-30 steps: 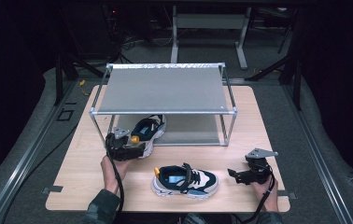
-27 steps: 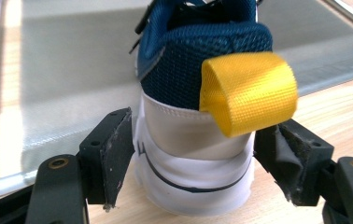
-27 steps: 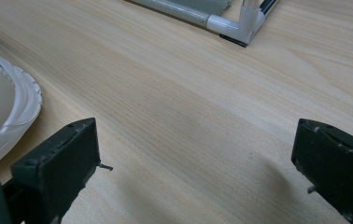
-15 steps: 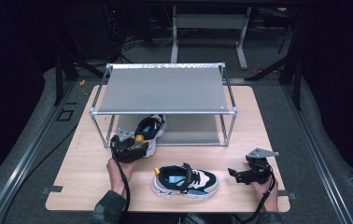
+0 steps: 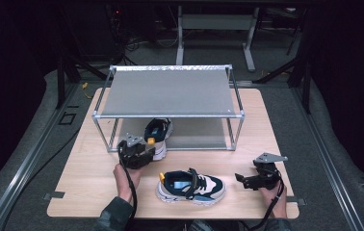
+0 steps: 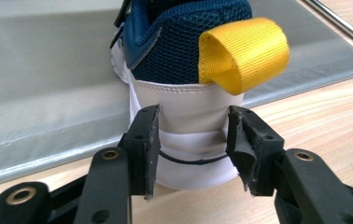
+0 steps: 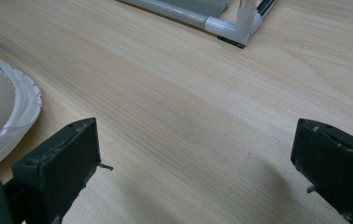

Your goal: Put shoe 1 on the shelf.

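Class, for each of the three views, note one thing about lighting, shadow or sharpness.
High view: the pale wooden table is lit, surroundings fall to black. Left gripper view: the yellow fabric heel loop is sharp, the grey shelf mat softer. Right gripper view: the black tool blurs close up, casting soft shadows on the wood.

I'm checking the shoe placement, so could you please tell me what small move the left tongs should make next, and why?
Probably push the shoe further onto the rack's lower shelf. The left tongs have just been closing and now press on its white heel, which overhangs the shelf edge above the table while the toe is already under the top shelf. The right tongs are open.
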### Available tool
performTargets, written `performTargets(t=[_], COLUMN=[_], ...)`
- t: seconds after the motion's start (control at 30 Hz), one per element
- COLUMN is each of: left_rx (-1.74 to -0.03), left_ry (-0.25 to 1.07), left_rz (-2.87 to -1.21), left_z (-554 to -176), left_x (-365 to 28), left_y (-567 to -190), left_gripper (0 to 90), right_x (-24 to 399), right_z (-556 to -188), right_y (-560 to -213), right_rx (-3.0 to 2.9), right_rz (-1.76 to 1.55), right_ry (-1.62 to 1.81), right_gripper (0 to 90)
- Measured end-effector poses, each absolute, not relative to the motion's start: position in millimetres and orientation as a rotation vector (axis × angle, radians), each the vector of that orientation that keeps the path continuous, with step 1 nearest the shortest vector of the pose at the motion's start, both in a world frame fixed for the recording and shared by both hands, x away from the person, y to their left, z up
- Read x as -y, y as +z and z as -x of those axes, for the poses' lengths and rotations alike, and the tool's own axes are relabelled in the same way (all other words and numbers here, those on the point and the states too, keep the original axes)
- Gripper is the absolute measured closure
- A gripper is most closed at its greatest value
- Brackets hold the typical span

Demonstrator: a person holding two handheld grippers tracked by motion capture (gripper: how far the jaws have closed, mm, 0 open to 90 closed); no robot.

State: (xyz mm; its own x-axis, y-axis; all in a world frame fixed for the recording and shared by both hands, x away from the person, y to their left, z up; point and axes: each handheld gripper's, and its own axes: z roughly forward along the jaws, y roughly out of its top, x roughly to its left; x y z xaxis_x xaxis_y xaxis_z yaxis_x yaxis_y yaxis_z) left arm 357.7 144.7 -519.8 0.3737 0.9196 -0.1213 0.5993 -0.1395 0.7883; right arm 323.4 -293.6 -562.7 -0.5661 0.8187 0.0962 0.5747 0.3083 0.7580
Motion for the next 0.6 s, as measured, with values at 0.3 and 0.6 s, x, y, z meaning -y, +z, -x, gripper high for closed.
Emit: performTargets(t=[0.3,0.6], left_rx=[-1.312,-1.319], left_ry=[0.510,0.504], left_rz=[-1.844,-1.821], left_z=[-372.4,-382.5], left_x=[-138.2,-136.3], left_y=[-525.0,-529.0], left_gripper=[55.2,55.4], right_x=[293.5,293.8], right_z=[-323.0,-323.3], right_y=[-562.8,-562.7], right_rx=[-2.269,-2.271], right_rz=[-1.259,-1.257], right_ry=[1.122,1.124], right_gripper=[1.5,1.3])
